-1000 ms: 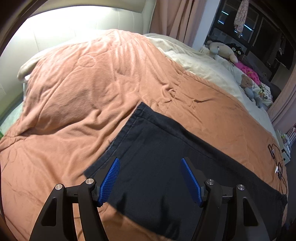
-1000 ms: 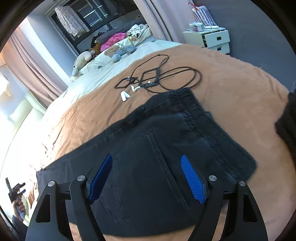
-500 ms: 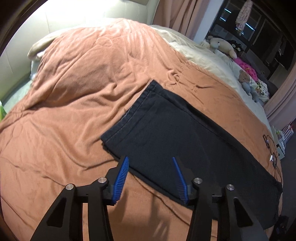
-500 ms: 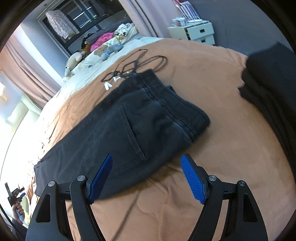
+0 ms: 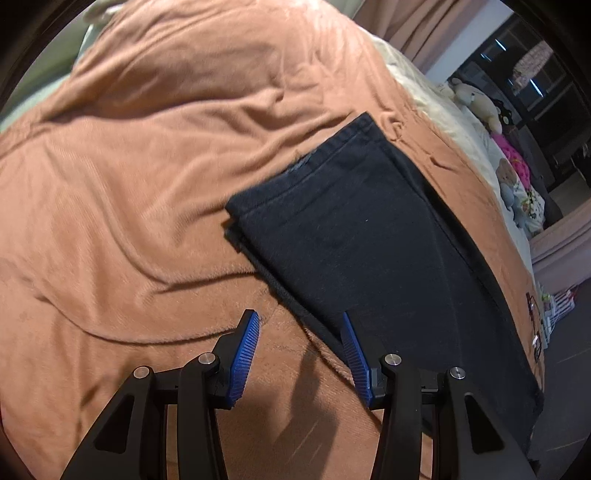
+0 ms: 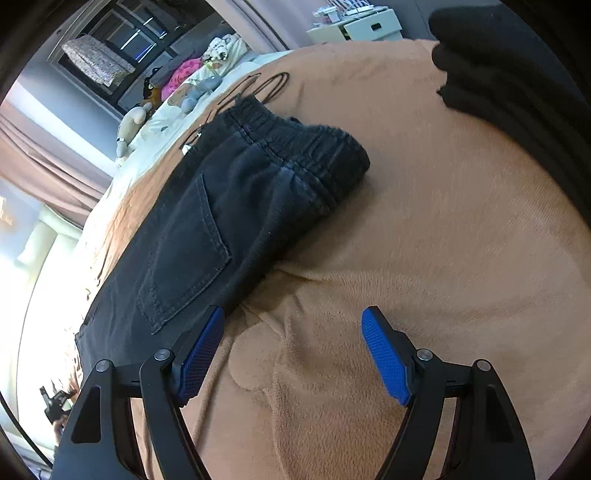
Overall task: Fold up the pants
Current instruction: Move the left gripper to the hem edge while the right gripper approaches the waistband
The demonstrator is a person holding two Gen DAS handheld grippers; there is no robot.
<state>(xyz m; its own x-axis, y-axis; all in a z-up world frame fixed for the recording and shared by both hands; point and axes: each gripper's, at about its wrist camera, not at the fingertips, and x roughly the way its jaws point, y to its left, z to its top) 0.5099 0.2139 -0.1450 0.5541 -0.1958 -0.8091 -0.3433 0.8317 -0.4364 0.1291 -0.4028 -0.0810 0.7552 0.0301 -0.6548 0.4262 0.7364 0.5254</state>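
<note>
Black pants lie flat, folded lengthwise, on an orange-brown blanket. The left wrist view shows the leg hems; my left gripper is open and empty, just off the near edge of the leg, with its right finger over the fabric edge. The right wrist view shows the waistband and back pocket of the pants. My right gripper is wide open and empty over the blanket, its left finger beside the pants' near edge.
A stack of dark folded clothes sits at the right. Black cables and stuffed toys lie beyond the waistband. A white nightstand stands past the bed. Curtains hang behind.
Both grippers pulled back off the pants toward the near edge of the bed. The left gripper's jaws narrowed somewhat. The dark clothes stack came into the right wrist view.
</note>
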